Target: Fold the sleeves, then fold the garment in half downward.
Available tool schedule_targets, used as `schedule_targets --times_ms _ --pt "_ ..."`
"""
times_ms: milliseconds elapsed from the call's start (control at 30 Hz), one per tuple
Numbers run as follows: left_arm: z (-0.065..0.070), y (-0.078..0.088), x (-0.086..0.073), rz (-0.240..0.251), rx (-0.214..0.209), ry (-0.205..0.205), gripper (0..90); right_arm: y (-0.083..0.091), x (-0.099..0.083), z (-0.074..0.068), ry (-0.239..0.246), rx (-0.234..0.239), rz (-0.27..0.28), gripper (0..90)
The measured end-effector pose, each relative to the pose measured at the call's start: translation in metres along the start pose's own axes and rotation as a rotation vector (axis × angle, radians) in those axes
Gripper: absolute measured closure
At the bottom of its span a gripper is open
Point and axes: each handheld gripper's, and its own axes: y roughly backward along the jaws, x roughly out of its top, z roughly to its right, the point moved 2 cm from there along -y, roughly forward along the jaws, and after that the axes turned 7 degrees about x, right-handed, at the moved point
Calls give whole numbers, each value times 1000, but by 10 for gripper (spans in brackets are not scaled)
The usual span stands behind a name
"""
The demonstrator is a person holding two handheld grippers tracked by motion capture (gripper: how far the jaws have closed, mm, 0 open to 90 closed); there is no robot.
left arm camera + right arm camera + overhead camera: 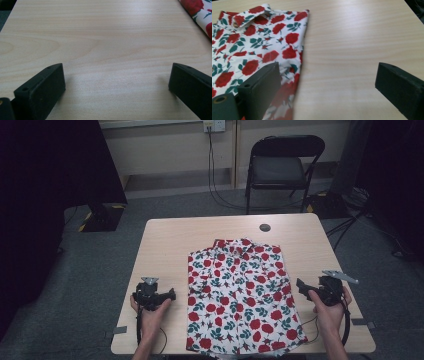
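A white shirt printed with red roses and green leaves lies flat on the light wooden table, sleeves folded in, collar at the far end. Its collar and right edge show in the right gripper view, shirt. My left gripper rests open on bare wood just left of the shirt; its jaws stand wide apart over the table, left gripper. My right gripper hovers open just off the shirt's right edge, nothing between its jaws, right gripper.
A dark round cap sits near the table's far edge. A black folding chair stands beyond the table, with cables on the floor. Bare wood lies on both sides of the shirt.
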Motion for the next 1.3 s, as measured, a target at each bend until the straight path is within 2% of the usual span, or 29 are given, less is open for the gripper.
schedule_targets --times_ms 133,267,500,567,633,800,867,1033,1300 --pt "0 1 -1 1 2 1 1 7 -10 5 5 -19 -31 57" --pt "0 1 -1 0 8 4 1 12 -19 10 16 -61 -36 56" --pt "2 1 -1 0 18 15 0 9 -35 16 42 -113 -79 55" --pt "2 1 -1 -1 20 16 0 9 -37 17 31 -116 -78 55" --pt "2 1 -1 -1 21 17 0 9 -40 19 38 -141 -82 57" --pt "2 1 -1 -1 21 17 0 4 -44 23 30 -165 -112 61" --pt "2 1 -1 -1 21 17 0 3 -45 23 41 -186 -114 62" --pt "2 1 0 -2 24 21 0 1 -45 21 53 -202 -125 53" --pt "3 1 -1 -3 29 25 0 1 -45 22 48 -206 -126 42"
